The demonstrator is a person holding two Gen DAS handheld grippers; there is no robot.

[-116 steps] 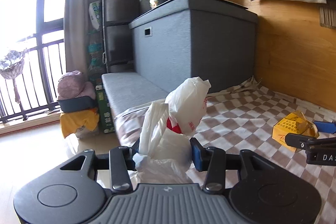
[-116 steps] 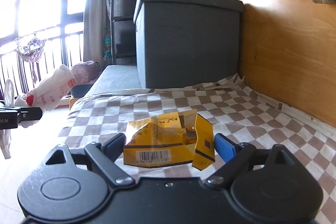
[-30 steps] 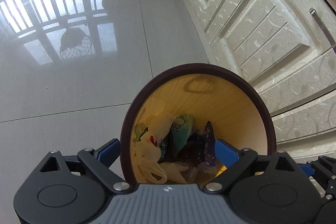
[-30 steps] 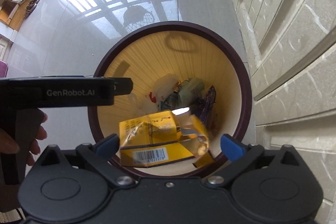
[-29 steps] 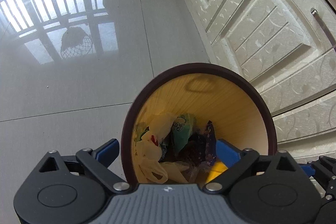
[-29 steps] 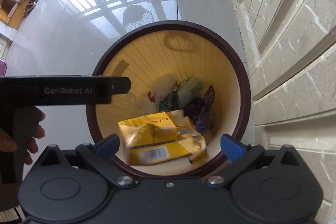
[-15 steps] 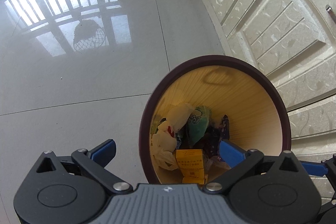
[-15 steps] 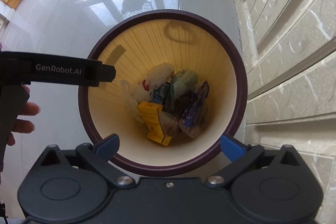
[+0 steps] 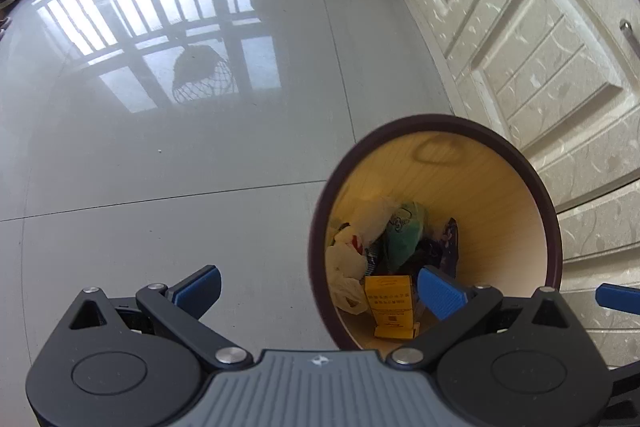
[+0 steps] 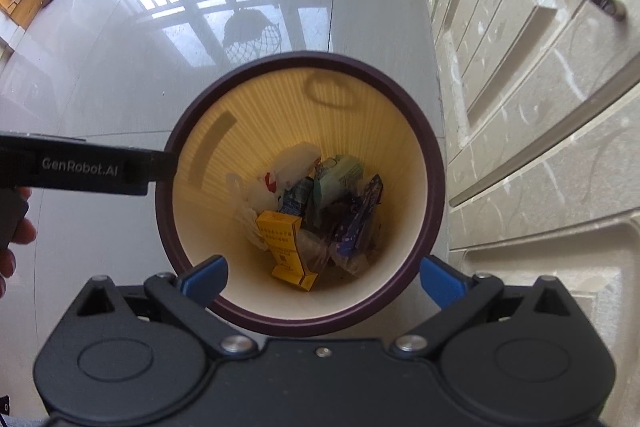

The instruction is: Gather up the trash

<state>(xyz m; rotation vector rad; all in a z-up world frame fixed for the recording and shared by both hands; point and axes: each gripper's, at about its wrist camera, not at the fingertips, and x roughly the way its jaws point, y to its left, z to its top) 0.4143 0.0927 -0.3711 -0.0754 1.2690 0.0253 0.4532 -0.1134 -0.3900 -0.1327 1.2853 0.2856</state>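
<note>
Both tools released above the waste bin; trash lies inside.

In the right wrist view, at far left, a person's fingers grip the left tool, whose black arm reads "GenRobot.AI"; its blue-padded jaws stand wide with nothing between them. Centre frame, the round waste bin shows a dark maroon rim and ribbed yellow inner wall, standing on glossy grey floor tiles. At its bottom the yellow carton lies with its long axis running from upper left to lower right, its print too small to read, beside a crumpled white plastic bag and foil wrappers. The right tool is likewise spread wide, empty. At right, an embossed cream cabinet carries a metal handle.
</note>
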